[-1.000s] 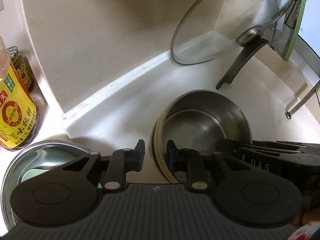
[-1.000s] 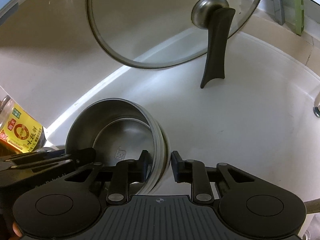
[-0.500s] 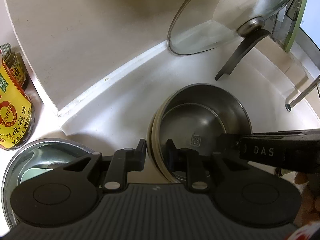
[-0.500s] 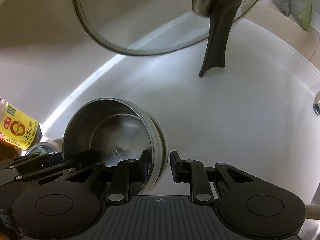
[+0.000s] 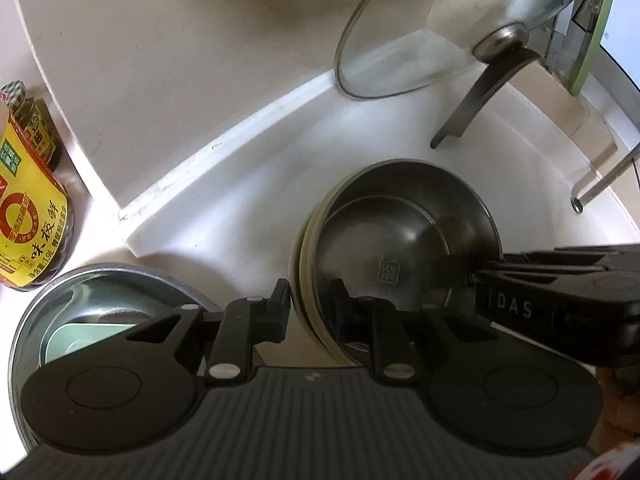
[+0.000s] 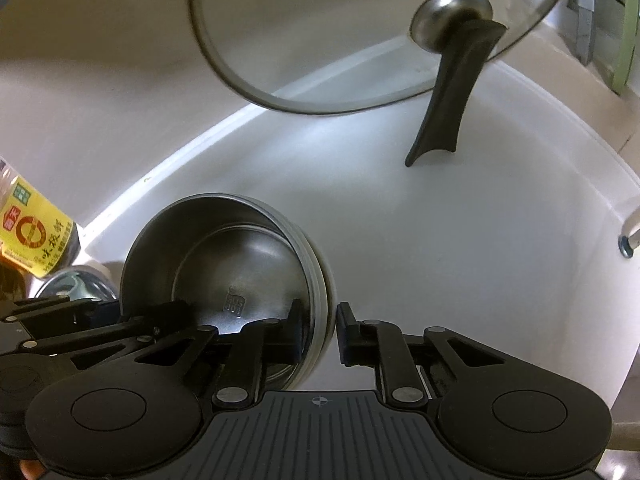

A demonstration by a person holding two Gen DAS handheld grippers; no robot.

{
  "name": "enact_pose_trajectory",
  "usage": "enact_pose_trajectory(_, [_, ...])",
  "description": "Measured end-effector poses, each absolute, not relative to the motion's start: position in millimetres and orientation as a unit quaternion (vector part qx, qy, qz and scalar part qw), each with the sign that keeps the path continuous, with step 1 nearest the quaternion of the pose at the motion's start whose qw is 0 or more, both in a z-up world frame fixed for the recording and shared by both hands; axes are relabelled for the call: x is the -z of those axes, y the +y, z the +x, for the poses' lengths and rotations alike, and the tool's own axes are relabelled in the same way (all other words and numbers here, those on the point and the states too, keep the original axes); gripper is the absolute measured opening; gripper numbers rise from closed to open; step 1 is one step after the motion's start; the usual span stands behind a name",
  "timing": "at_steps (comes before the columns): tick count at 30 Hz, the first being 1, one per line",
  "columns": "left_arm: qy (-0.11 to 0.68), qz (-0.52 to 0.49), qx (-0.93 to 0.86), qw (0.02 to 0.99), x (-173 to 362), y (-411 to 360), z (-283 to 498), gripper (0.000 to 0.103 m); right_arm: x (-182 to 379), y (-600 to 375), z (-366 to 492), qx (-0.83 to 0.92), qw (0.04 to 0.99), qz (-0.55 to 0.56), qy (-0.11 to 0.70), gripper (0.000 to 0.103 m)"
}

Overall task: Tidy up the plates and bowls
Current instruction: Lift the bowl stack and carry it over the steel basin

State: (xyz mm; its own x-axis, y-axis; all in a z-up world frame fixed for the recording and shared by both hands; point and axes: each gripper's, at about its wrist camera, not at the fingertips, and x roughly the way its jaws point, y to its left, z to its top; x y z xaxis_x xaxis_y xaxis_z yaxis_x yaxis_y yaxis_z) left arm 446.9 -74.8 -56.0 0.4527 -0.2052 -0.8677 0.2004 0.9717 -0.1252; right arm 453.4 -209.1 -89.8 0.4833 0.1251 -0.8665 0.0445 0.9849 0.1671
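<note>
A pale cream wall point(image 5: 168, 60) rises behind the smooth white countertop point(image 6: 460, 240). A round glass pot lid with a black handle point(image 6: 360, 32) leans against that wall. The stack of steel bowls with cream outer shells point(image 5: 400, 248) sits mid-counter. My left tongs point(image 5: 310, 306) pinch its near-left rim; my right tongs point(image 6: 320, 330), jaws just closing, pinch the opposite rim. A yellow-labelled sauce bottle point(image 5: 28, 216) stands left.
</note>
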Motion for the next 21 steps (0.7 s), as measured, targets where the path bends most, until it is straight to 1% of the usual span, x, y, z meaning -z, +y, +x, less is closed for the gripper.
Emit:
enact_pose_trajectory(9, [0.524, -0.012, 0.117, 0.844, 55, -67, 433, 0.019, 87, -206, 447, -0.032, 0.855, 0.071, 0.513, 0.015])
enact_pose_trajectory(21, [0.51, -0.013, 0.103, 0.854, 41, -55, 419, 0.019, 77, -196, 433, -0.047, 0.86, 0.069, 0.504, 0.014])
